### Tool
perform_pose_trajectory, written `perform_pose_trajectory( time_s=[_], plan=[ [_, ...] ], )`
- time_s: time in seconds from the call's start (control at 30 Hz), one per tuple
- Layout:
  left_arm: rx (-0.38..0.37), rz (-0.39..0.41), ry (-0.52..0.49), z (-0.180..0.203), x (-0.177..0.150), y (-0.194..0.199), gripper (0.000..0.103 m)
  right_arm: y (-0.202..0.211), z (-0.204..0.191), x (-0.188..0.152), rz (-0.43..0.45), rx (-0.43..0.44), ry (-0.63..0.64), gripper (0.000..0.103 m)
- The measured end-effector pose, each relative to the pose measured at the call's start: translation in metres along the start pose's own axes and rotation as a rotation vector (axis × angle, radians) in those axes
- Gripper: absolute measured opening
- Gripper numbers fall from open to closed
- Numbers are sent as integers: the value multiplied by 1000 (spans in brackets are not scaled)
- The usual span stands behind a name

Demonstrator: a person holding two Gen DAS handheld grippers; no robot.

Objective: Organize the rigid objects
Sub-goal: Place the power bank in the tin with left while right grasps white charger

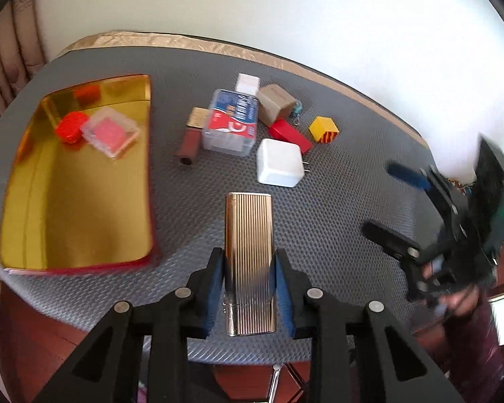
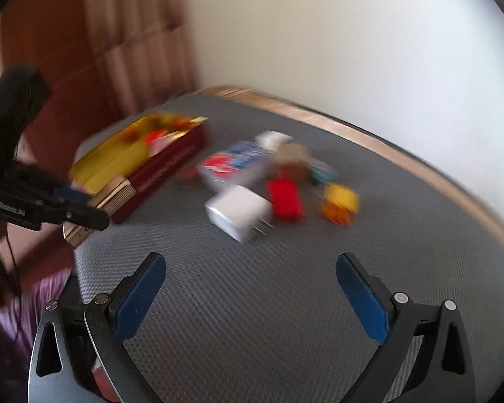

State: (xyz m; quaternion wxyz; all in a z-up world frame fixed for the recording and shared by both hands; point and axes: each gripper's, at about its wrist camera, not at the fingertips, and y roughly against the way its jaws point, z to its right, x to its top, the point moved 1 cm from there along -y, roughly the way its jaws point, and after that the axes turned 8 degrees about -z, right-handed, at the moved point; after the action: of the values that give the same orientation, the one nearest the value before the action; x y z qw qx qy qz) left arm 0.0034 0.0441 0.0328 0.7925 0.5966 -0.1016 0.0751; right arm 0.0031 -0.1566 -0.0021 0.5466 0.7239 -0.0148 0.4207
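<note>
Grip: left tool [image 1: 248,288] pinches a ribbed gold case [image 1: 248,255] across its narrow width, blue pads on both long sides; most of the case sticks out ahead of the pads, clear of the surface [image 1: 336,201].
Other tool: right tool [image 2: 250,288] has its jaws spread wide with nothing between them, hanging over bare mat.
Step in hand: by my reading, carrying the gold case to the gold-lined tray [image 1: 27,201], which lies to the left of the case in the left wrist view.
Doing it well: keep the pinch firm, since smooth metal ribs could slide; hold the case above the tray's wall, then lower it flat into the bare near part.
Watch for: the long free end dipping and catching the tray rim.
Already in tray: two things, a red round piece [image 1: 70,127] and a clear box with a pink insert [image 1: 112,131], touching at the far end.
Left on surface: seven clear ones, namely a white plug adapter [image 1: 279,163], a red block [image 1: 290,135], a yellow cube [image 1: 324,129], a brown box [image 1: 275,104], a white cube [image 1: 248,83], a blue-and-red printed box [image 1: 230,124] and a brown tube [image 1: 191,141].
Uncertain: a small teal item [image 1: 298,107] behind the brown box is too hidden to name.
</note>
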Motion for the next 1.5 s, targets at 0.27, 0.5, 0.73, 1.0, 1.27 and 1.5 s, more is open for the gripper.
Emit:
perform_pose_trajectory(
  time_s=[0.27,0.5,0.73,1.0,1.27,1.5],
  plan=[
    [-10,56,75,-36,-1,27,30,-62,-25,57,-236,-58,339,98],
    [-15,61,116,-64,4,37,30,-100,-18,72,-335,-77,394,93],
    [-2,61,144,-95,18,39,30,-129,-17,72,-456,-35,377,54],
    [108,56,137,-127,48,30,30,-88,-11,51,-365,-37,202,51],
    [245,17,99,-159,89,-10,30,-27,5,9,-225,43,-82,47],
    [291,-23,96,-179,113,-43,30,-16,4,-7,-199,79,-185,47]
  ],
)
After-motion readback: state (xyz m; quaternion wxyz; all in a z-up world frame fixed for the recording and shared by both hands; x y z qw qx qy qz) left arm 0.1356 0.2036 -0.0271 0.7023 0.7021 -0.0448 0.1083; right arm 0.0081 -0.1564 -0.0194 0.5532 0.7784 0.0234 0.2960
